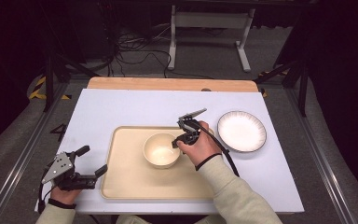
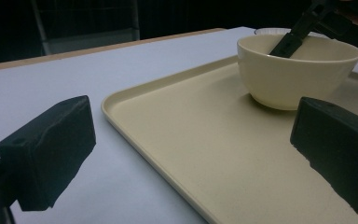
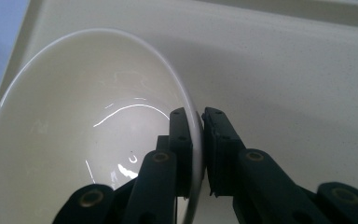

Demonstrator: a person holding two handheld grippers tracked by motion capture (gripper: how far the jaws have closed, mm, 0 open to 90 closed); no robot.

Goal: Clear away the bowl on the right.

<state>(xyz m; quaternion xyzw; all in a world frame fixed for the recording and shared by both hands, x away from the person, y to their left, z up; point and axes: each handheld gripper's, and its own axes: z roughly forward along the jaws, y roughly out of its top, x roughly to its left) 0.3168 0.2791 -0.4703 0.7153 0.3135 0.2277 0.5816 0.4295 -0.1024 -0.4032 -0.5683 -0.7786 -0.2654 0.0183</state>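
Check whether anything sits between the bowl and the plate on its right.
Nothing visible does. The right gripper is clamped on the rim of the bowl, which sits on the tray. Between it and the plate lie only the tray's raised edge and bare table; the plate looks empty.

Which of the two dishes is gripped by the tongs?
The cream bowl on the tray: the right tongs pinch its rim. The dark-rimmed plate sits untouched on the table beside the tray.

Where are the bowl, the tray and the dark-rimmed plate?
bowl (image 1: 161, 150): high view, on its inside bottom.
tray (image 1: 126, 172): high view, on its bare floor left of the bowl.
plate (image 1: 241, 131): high view, on its white centre.
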